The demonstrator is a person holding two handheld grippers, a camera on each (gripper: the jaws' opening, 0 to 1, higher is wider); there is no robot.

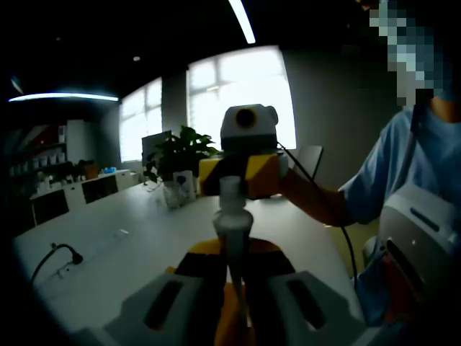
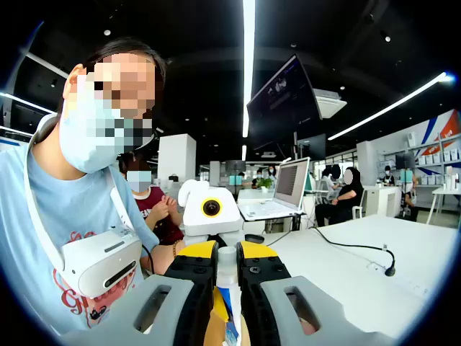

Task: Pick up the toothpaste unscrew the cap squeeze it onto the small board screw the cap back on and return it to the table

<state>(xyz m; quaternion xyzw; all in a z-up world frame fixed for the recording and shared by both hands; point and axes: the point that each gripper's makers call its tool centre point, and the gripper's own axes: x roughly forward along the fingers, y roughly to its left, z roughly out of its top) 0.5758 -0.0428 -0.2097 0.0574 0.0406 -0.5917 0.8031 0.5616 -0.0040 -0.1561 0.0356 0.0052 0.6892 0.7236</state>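
An open-plan office with bright windows and ceiling strip lights lay behind a long white table (image 1: 130, 245), on which a potted plant (image 1: 180, 155) stood and a black cable (image 2: 353, 246) trailed. The toothpaste tube (image 1: 232, 223) was held in the air above the table between the two tools. The left gripper (image 1: 234, 288) was clamped on the tube's body, nozzle end forward; the right gripper (image 2: 227, 277) faced it, jaws closed on the white cap end (image 2: 226, 258). Whether the cap was on or off could not be told. The tube was judged light, soft and easily crushed, best held firmly near its stiff shoulder, the small cap being slippery under the pads.
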